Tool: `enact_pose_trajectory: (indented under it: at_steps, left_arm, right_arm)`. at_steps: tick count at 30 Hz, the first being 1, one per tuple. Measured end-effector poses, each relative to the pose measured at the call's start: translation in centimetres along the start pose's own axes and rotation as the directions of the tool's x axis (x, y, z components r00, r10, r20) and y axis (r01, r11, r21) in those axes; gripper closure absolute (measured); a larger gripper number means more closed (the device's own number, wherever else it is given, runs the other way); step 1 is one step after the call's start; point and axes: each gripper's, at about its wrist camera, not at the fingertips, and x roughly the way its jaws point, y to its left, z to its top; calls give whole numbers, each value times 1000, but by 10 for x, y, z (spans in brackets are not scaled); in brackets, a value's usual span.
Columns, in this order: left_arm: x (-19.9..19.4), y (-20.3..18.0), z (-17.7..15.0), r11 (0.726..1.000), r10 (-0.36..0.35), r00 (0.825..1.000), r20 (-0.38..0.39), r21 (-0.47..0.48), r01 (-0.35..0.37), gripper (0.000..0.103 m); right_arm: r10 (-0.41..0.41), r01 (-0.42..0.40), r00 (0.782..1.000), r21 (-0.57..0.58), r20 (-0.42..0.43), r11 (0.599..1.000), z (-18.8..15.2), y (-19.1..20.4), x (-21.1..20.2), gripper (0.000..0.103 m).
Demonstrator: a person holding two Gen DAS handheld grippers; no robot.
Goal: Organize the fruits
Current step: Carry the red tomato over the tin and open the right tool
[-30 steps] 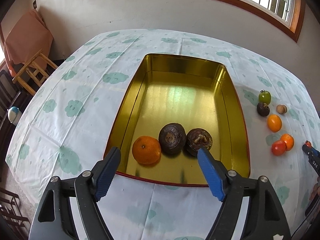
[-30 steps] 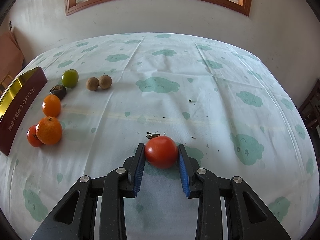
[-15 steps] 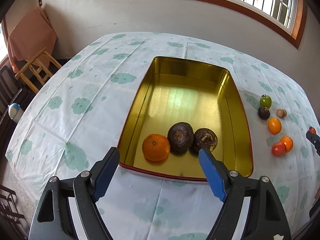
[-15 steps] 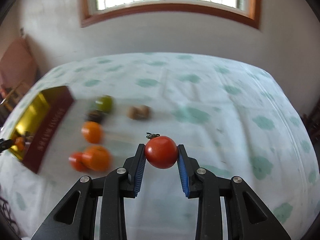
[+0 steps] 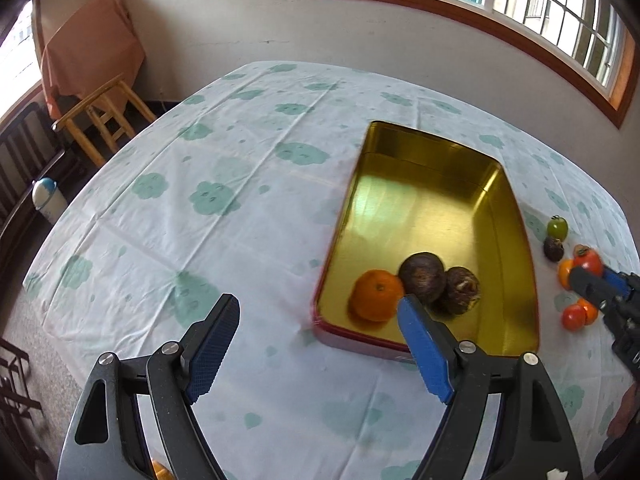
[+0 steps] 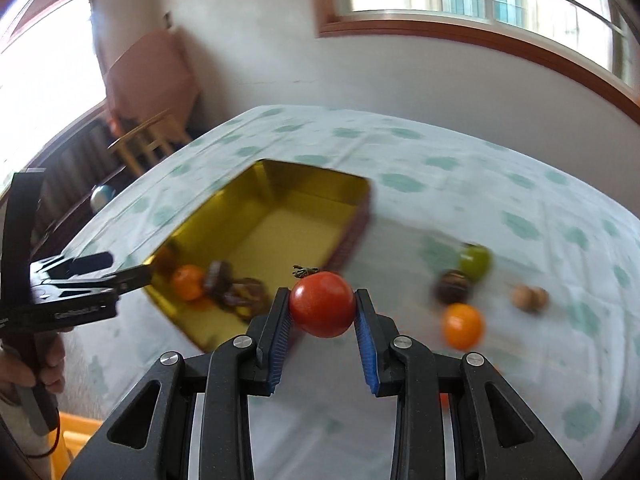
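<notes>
My right gripper [image 6: 322, 312] is shut on a red tomato [image 6: 322, 305] and hangs in the air beside the near right corner of the gold tin [image 6: 280, 236]. From the left wrist view the same gripper [image 5: 592, 270] comes in at the right edge with the tomato [image 5: 587, 261] in it. The gold tin [image 5: 424, 216] holds an orange [image 5: 377, 295] and two dark brown fruits [image 5: 422, 278] at its near end. My left gripper [image 5: 316, 336] stands open over the cloth, just left of the tin's near corner, with nothing between its fingers.
Loose fruit lies on the cloud-print cloth right of the tin: a green one [image 6: 475, 261], a dark one [image 6: 452, 286], an orange [image 6: 462, 325] and two small brown ones [image 6: 530, 298]. A wooden stool [image 5: 102, 114] and covered furniture stand off the table's far left. A hand [image 6: 24, 364] holds the left gripper.
My right gripper lifted the tomato off the cloth and swung it left toward the tin. The left gripper drifted left, so the tin now sits to the right of its fingers.
</notes>
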Motion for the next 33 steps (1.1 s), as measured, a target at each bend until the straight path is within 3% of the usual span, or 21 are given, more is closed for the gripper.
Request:
enact_pose_trajectory:
  at_steps: [8, 33]
  left_arm:
    - [3, 20, -3, 999, 14, 1000, -9, -37, -14, 24]
    - [7, 25, -5, 999, 3, 1000, -29, -48, -5, 24]
  right_arm:
    - [43, -49, 996, -84, -74, 995, 4, 41, 37, 71]
    - [41, -58, 988, -114, -146, 992, -7, 55, 63, 70]
